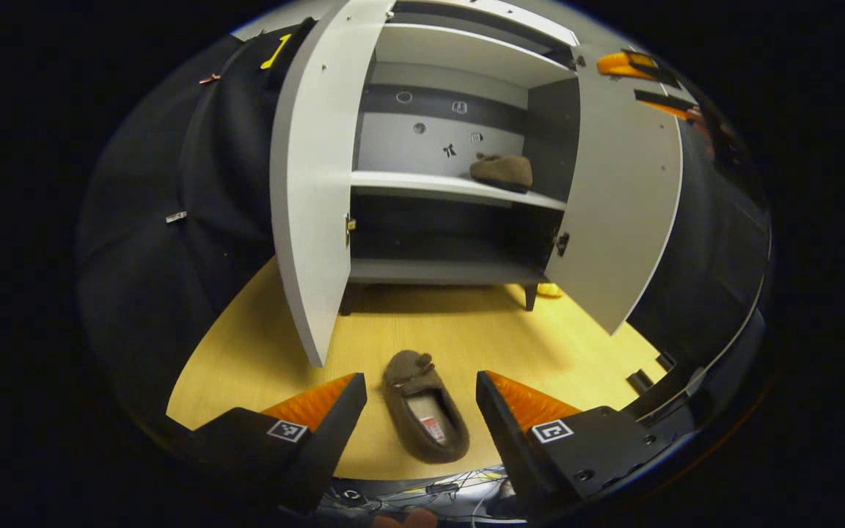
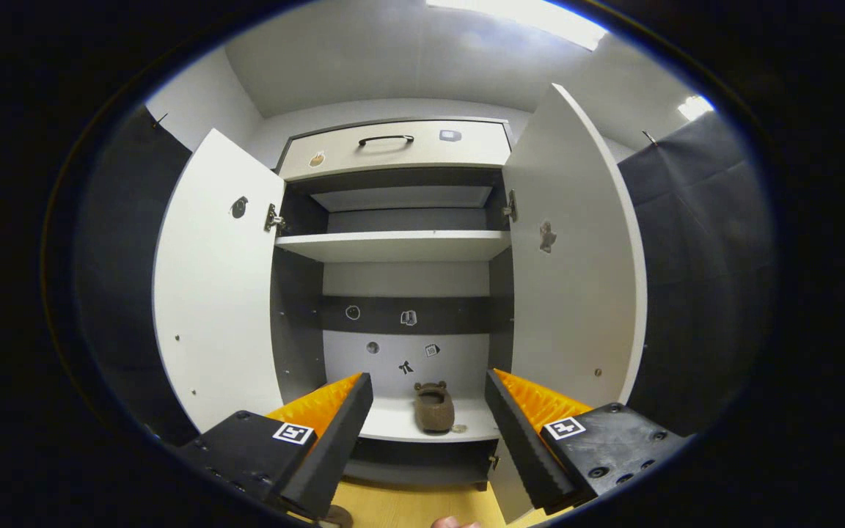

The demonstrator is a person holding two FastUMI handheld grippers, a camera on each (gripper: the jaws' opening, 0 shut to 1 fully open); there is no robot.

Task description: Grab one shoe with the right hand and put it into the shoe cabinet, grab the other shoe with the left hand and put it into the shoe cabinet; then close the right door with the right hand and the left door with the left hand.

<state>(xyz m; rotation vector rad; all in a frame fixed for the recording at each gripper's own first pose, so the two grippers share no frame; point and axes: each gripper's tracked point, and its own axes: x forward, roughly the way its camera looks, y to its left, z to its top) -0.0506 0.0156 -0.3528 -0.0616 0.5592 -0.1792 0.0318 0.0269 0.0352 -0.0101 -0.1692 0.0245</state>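
A brown slipper (image 1: 424, 406) lies on the wooden floor in front of the shoe cabinet (image 1: 459, 187), toe toward it. My left gripper (image 1: 421, 400) is open just above the floor, one finger on each side of this slipper without touching it. A second brown slipper (image 1: 502, 171) rests on the cabinet's middle shelf, toward the right. In the right gripper view that same slipper (image 2: 433, 405) sits on the shelf, heel facing me. My right gripper (image 2: 428, 407) is open and empty, held back from the shelf in front of the cabinet (image 2: 400, 246). Both doors stand wide open.
The left door (image 1: 312, 191) and right door (image 1: 624, 198) swing out toward me, flanking the floor slipper. A drawer with a dark handle (image 2: 386, 139) tops the cabinet. Black cloth walls close in on both sides. A small yellow object (image 1: 549, 290) lies under the cabinet's right leg.
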